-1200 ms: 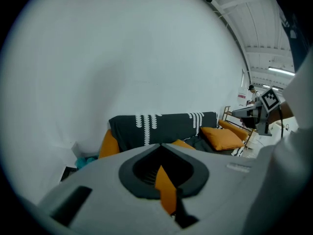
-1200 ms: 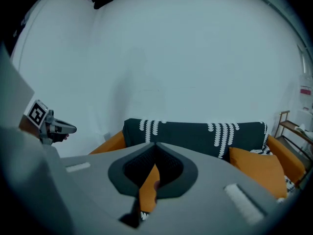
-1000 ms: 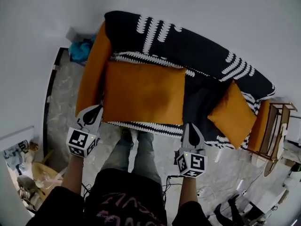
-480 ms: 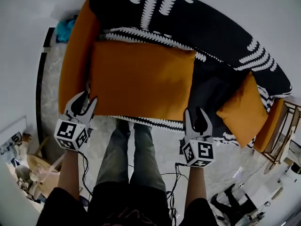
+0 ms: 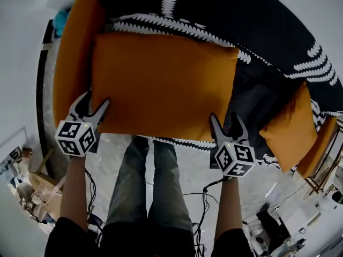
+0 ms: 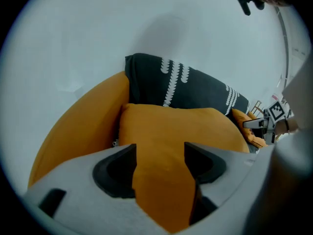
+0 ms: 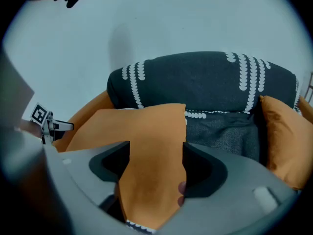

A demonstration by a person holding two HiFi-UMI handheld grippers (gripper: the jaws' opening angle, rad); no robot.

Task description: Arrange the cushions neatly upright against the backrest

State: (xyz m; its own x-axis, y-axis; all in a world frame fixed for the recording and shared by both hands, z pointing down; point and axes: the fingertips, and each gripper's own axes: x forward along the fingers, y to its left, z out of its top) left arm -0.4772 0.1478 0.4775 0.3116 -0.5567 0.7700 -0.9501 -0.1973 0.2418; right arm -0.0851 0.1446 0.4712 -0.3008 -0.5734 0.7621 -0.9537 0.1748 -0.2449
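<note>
big orange cushion (image 5: 161,84) lying flat on the sofa (image 5: 257,20) seat's left half, smaller cushion (image 5: 289,133) propped at the right end, left gripper (image 5: 97,97) and right gripper (image 5: 226,115) jaws just opened wide, big cushion's front corners between them, not pinched

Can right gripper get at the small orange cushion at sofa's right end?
Likely yes: right gripper, jaws just opening astride the large orange cushion, grips nothing; only dark seat lies before the small orange cushion.
</note>
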